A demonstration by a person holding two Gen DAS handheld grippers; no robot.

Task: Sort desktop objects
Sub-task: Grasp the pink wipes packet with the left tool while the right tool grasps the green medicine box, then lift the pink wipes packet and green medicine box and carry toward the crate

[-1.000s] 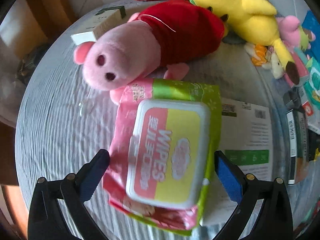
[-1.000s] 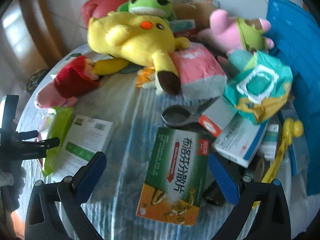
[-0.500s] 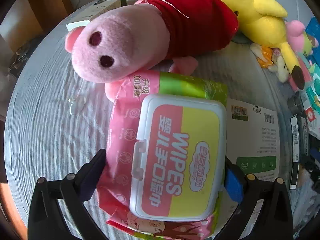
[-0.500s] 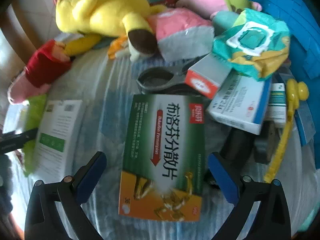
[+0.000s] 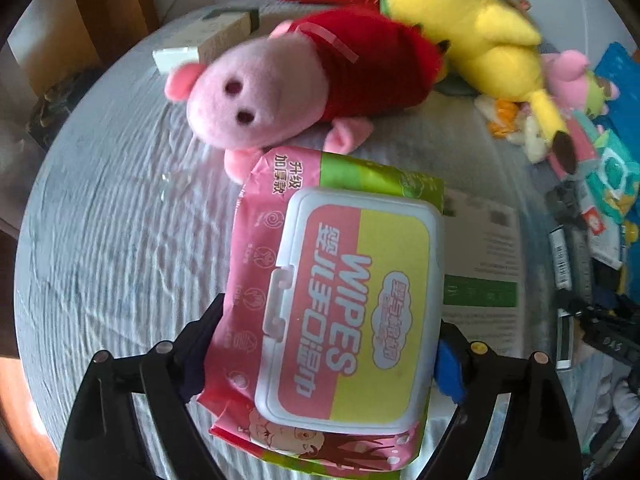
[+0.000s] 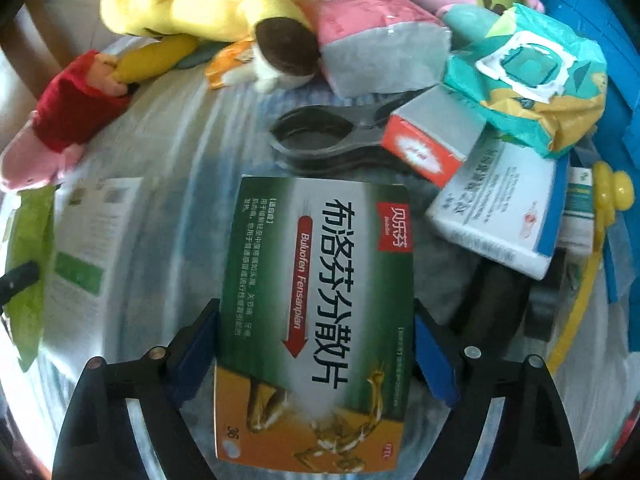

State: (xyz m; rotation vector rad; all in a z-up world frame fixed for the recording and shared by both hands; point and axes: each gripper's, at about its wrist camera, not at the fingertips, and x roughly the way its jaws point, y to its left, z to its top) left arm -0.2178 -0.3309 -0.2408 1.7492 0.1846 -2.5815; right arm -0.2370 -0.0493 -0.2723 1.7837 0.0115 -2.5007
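Observation:
A pink and green pack of wipes (image 5: 340, 292) with a white flip lid fills the left wrist view. My left gripper (image 5: 328, 320) is shut on it, one blue pad against each long side. In the right wrist view a green and orange medicine box (image 6: 320, 280) lies between the fingers of my right gripper (image 6: 316, 316), which is shut on its two long edges. The pack's green end (image 6: 28, 280) and the left gripper's tip show at that view's left edge.
A round table with a grey cloth (image 5: 120, 240) holds a pink pig plush in red (image 5: 288, 84), a yellow plush (image 5: 480, 40), a white leaflet box (image 5: 488, 264), a black clamp (image 6: 332, 136), a teal wipes pack (image 6: 528, 80), several medicine boxes (image 6: 500, 208) and a blue mat (image 6: 580, 8).
My left gripper's fingers closed on the wipes pack and drew back from the pig plush with it. My right gripper moved forward over the green medicine box and its fingers closed onto its sides.

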